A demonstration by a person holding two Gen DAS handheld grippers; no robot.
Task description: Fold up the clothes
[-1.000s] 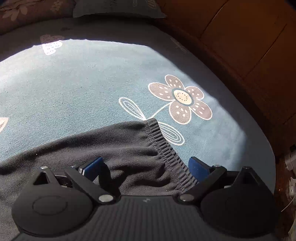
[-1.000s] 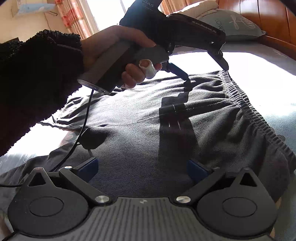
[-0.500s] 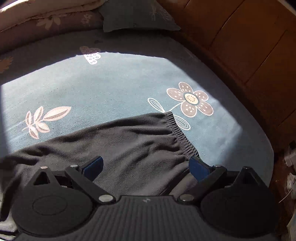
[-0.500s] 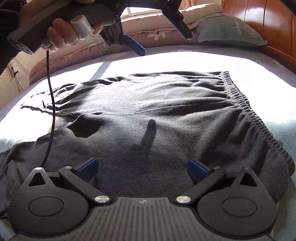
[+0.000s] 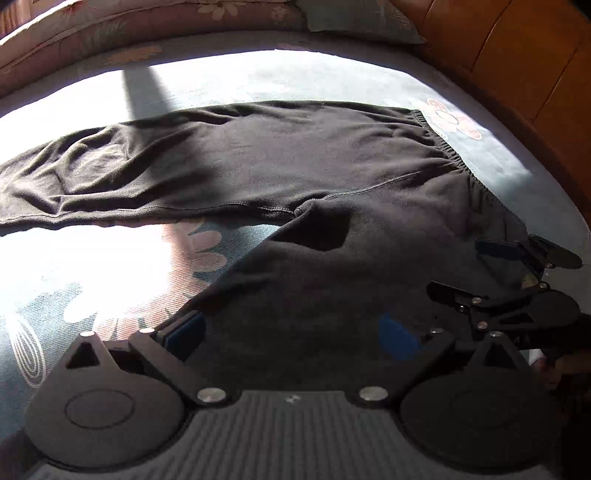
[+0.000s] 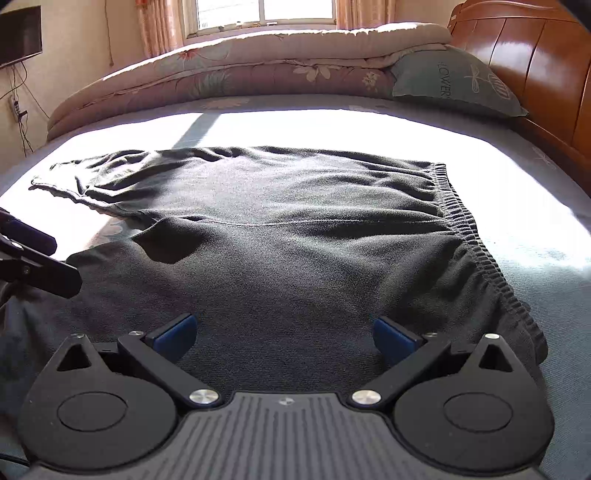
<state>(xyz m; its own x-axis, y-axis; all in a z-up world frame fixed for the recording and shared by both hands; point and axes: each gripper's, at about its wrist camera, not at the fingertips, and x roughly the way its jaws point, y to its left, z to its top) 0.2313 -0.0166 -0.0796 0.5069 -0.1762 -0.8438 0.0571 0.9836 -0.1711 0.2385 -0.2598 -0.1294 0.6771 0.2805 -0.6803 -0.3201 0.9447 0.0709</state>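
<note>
A pair of dark grey sweatpants (image 6: 295, 236) lies spread flat on the bed sheet (image 6: 517, 206), a blue-grey sheet printed with flowers. The ribbed elastic waistband (image 6: 469, 236) runs along the side nearest the wooden headboard (image 6: 524, 55), and the two legs stretch away toward the opposite edge of the bed. In the left wrist view the farther leg (image 5: 110, 173) lies straight and wrinkled, while the nearer leg comes down toward the camera, leaving a wedge of sunlit sheet between them at the crotch seam (image 5: 303, 208).

The left gripper (image 5: 291, 332) hovers low over the nearer leg with its blue-padded fingers (image 5: 184, 330) spread wide apart and nothing between them. The right gripper (image 6: 284, 332) is likewise released, its blue pads (image 6: 391, 336) wide apart above the seat of the sweatpants, close to the waistband's near corner; whether either tool touches the cloth cannot be told. Each gripper shows at the edge of the other's view, so the two are near each other over the near part of the garment.

Along the far edge of the bed lies a folded floral quilt (image 6: 240, 66), and a teal pillow (image 6: 454, 81) rests beside the headboard. A window (image 6: 266, 13) behind the quilt throws bright sunlight across the sheet.
</note>
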